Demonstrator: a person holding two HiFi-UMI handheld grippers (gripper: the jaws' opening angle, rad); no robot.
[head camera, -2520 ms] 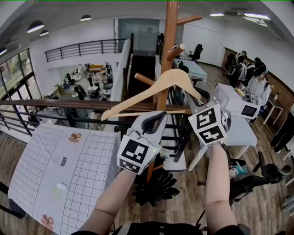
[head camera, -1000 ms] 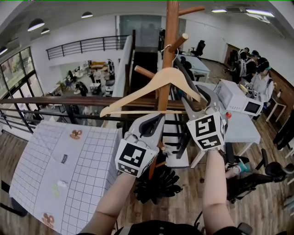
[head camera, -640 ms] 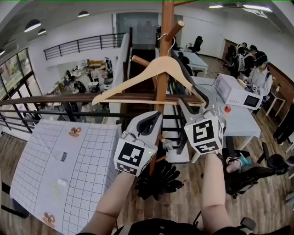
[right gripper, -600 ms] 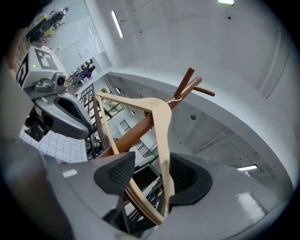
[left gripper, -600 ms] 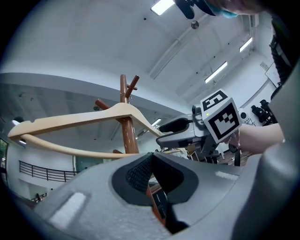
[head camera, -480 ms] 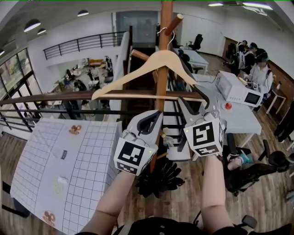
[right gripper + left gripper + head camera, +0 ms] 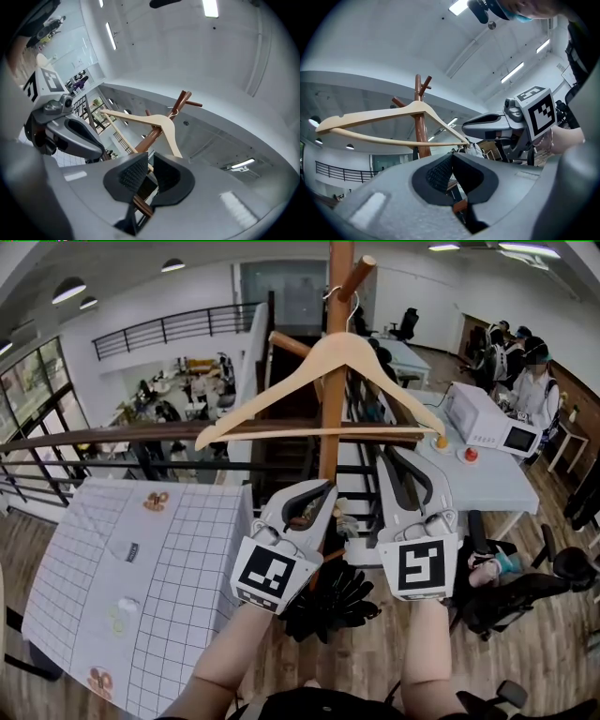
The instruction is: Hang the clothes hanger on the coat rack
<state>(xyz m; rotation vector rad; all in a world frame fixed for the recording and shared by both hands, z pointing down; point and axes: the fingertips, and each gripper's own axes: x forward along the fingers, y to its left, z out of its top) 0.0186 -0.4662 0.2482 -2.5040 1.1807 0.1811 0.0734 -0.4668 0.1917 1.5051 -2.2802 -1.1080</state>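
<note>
Wood-plank floor (image 7: 539, 657) below. A grid-patterned desk (image 7: 178, 568) stands near left, a white desk (image 7: 497, 486) right. A railing (image 7: 112, 436) with a wooden handrail crosses the middle; tall windows (image 7: 28, 404) far left, round ceiling lamps (image 7: 72, 292) lit above.

Clothes hanger (image 7: 319, 381): pale wood, smooth, matt; hook (image 7: 351, 307) seen as thin bright metal wire.
Coat rack (image 7: 327, 457): red-brown wood, smooth, slight gloss noted.
Left gripper (image 7: 328, 486), right gripper (image 7: 385, 455): grey plastic shells, smooth, satin.
Fingers (image 7: 438, 171): lined with black ribbed rubbery pads.
Marker cubes (image 7: 427, 568): matt black-and-white print.
Tabletop (image 7: 178, 549): covered by matt white gridded sheet.
Floor (image 7: 375, 662): wood planks.
</note>
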